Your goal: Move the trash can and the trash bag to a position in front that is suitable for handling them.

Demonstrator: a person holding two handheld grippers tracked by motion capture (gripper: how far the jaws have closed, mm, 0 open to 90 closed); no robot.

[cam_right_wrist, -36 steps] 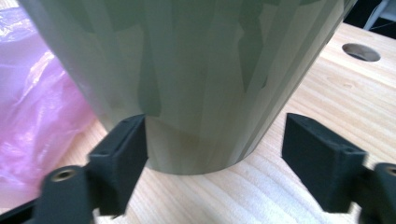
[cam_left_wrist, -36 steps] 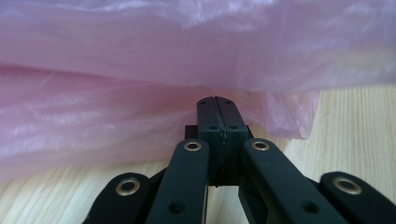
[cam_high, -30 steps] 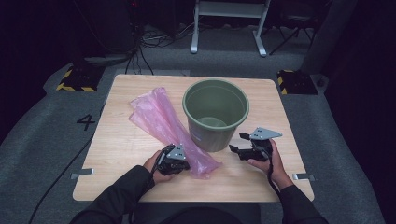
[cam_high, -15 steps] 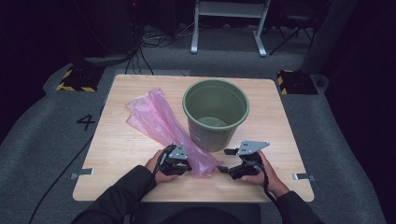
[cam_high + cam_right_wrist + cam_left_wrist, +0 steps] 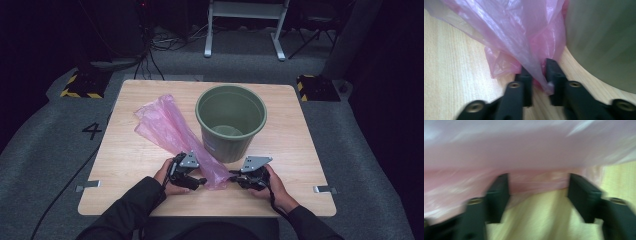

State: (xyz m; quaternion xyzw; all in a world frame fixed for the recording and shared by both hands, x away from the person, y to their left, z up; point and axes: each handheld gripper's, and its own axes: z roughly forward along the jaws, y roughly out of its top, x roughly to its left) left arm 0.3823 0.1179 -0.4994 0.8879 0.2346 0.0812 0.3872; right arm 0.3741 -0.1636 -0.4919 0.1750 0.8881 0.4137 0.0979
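Your right hand-held gripper (image 5: pixel 537 75) has nearly closed on the pink bag's (image 5: pixel 170 131) near corner; your left hand-held gripper (image 5: pixel 537 192) gapes wide at its edge, ready to spread it for the bin (image 5: pixel 231 122) at two o'clock on the tabletop (image 5: pixel 280 200).

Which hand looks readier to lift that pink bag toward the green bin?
The right gripper: its jaws stand narrow around a fold of the pink bag, beside the green bin. The left gripper's jaws stand wide apart at the bag's edge.
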